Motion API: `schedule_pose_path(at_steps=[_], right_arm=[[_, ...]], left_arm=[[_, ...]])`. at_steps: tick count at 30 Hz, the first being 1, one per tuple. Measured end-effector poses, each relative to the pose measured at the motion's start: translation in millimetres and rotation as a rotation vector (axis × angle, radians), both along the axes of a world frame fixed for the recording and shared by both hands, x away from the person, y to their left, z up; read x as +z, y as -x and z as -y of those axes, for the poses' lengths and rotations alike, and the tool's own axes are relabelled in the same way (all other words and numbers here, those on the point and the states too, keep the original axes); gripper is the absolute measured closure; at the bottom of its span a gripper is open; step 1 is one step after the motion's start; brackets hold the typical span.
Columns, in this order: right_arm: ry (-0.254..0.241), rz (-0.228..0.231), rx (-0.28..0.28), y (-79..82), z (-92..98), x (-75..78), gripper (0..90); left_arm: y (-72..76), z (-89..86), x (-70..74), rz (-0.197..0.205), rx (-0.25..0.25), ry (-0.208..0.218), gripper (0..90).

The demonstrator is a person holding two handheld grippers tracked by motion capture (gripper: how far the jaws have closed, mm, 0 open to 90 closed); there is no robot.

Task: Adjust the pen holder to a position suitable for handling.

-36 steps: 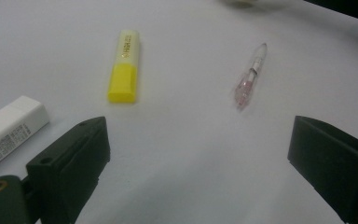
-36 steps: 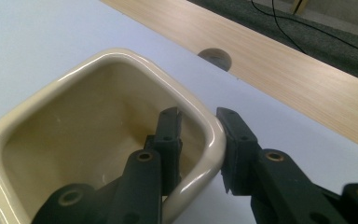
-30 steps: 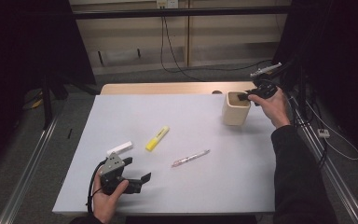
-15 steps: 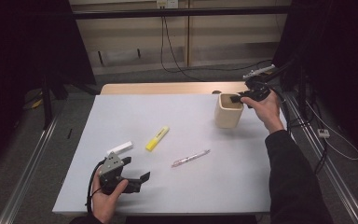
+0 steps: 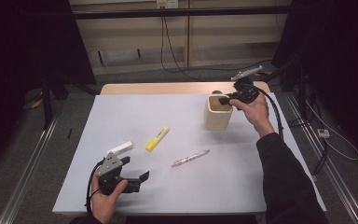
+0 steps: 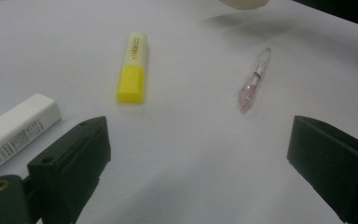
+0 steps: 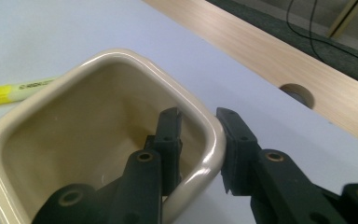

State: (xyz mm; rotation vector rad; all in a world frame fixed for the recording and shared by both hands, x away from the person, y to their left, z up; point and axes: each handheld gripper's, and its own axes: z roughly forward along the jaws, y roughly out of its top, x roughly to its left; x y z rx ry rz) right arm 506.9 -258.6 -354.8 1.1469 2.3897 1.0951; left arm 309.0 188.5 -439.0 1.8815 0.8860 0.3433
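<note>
Altogether: one cup [image 5: 217, 113], one highlighter [image 5: 157, 138], one pen [image 5: 190, 158], one eraser [image 5: 120, 148].

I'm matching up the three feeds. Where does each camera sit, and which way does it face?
High view: above the person's side, looking forward and down on the table; both forearms, left claw, right claw.
Left gripper view: on the left claw, facing across the table at highlighter, pen and white stick.
Right gripper view: on the right claw, looking down at the cup; jaws clamp its wall.
Shared: highlighter, cup.
</note>
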Motion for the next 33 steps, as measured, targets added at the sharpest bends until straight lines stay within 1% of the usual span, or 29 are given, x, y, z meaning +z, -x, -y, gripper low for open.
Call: schedule_pose_path(at_steps=[2, 7, 10, 12, 16, 22, 29, 32, 33], right_arm=[[-0.014, -0.004, 0.006, -0.2, -6.1, -1.2, 71.7], [-0.020, -0.003, 0.019, -2.1, -20.2, -3.9, 71.7], [0.001, -0.009, 0.021, -3.9, -27.7, -5.2, 71.7], [0.010, -0.004, 0.021, -5.3, -32.3, -5.0, 71.7], [-0.007, 0.001, 0.033, -6.9, -42.2, -3.2, 71.7], [-0.021, 0.015, 0.035, -10.5, -59.9, -2.3, 71.7], [-0.006, 0.012, 0.017, -16.7, -74.5, -7.0, 71.7], [-0.025, 0.014, 0.002, -19.0, -79.9, -9.9, 71.7], [-0.031, 0.008, -0.004, -19.7, -81.6, -10.9, 71.7]], left_arm=[[0.3, -0.2, 0.3, -0.001, 0.002, -0.003, 5.8], [0.1, 0.0, 0.0, 0.000, 0.002, -0.001, 5.9], [0.2, -0.2, 0.2, -0.002, 0.002, -0.002, 6.0], [0.3, -0.2, 0.2, -0.001, 0.002, 0.000, 6.0], [0.4, 0.0, 0.2, -0.002, 0.000, 0.000, 6.0], [0.7, -0.4, 0.4, -0.002, -0.002, 0.003, 6.0], [0.3, -0.6, 0.3, -0.004, -0.003, 0.002, 6.0], [0.3, -0.5, 0.2, -0.002, -0.008, 0.009, 6.0], [0.4, -0.7, 0.6, 0.000, -0.011, 0.008, 6.0]])
